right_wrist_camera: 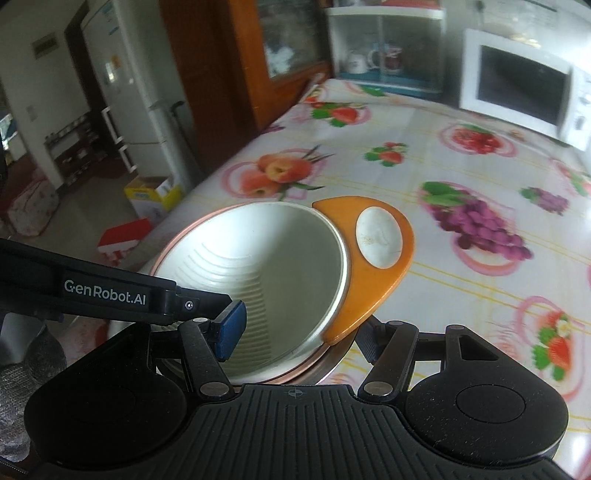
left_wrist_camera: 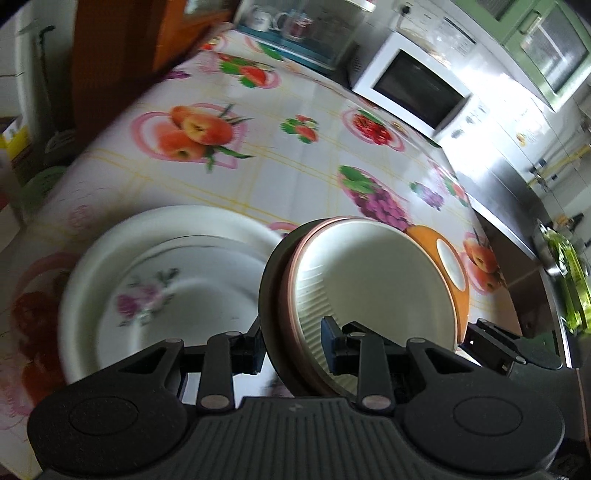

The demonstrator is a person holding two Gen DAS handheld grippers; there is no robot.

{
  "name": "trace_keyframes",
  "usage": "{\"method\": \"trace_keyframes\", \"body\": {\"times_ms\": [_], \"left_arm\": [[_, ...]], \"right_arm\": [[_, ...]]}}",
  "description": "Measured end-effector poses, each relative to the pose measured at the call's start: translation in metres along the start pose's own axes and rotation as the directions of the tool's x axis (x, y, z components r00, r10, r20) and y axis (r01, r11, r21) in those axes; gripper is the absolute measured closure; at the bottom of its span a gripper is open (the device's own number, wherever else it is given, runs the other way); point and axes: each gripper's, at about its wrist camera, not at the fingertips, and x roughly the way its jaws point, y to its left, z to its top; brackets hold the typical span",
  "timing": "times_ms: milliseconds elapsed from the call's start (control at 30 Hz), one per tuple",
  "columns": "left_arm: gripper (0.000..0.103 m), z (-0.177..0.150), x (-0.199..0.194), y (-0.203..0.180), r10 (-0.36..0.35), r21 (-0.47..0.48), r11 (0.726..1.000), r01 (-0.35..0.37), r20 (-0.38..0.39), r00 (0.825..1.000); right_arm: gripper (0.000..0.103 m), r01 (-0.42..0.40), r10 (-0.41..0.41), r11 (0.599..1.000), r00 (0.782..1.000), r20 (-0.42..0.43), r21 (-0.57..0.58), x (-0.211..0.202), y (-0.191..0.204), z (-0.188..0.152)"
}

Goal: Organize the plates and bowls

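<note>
Basically the ribbed bowl (left_wrist_camera: 373,280) is the item in hand: cream inside w/ ridged wall, pinkish rim, dark outer shell, sitting tilted and lifted off the bench (left_wrist_camera: 280,162) between both tools. It looks like glazed ceramic or hard melamine, so stiff, smooth, prob slippery at the rim and chip-prone if knocked; weight judged moderate, more so since an orange dish (right_wrist_camera: 373,258) w/ a white oval well rides against its far edge, seemingly stacked w/ it. Left tool (left_wrist_camera: 293,341) is pinched narrow on the near rim, one pad outside the dark shell, blue pad inside on the ribs. Right tool (right_wrist_camera: 301,332) straddles the opposite side; its left blue pad is inside the bowl, the right finger sits under the orange dish, but contact is hidden so can't tell if it's clamped or just cradling. Best hold is rim wall, pad in + pad out, keeping it level so the orange piece doesn't slide off. Just left of the bowl, a white plate stack (left_wrist_camera: 159,280) w/ a pink flower print rests on the fruit-print bench, a likely landing spot. Further back: microwave (left_wrist_camera: 417,88), clear cup rack (left_wrist_camera: 295,29).
</note>
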Motion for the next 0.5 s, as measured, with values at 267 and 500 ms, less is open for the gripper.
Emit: {"method": "trace_keyframes", "body": {"times_ms": [267,500], "left_arm": [[0.072,-0.003,-0.007,0.036,0.045,-0.065,0.997,-0.045,-0.012,0.999],[0.072,-0.007,-0.008,0.054,0.058,-0.094,0.994,-0.060,-0.026,0.998]], "right_arm": [[0.039,-0.044,0.042,0.998,0.998,-0.052,-0.039,0.022,0.026,-0.002],[0.039,-0.055,0.050,0.997,0.996,-0.077,-0.059,0.030,0.036,-0.004]]}}
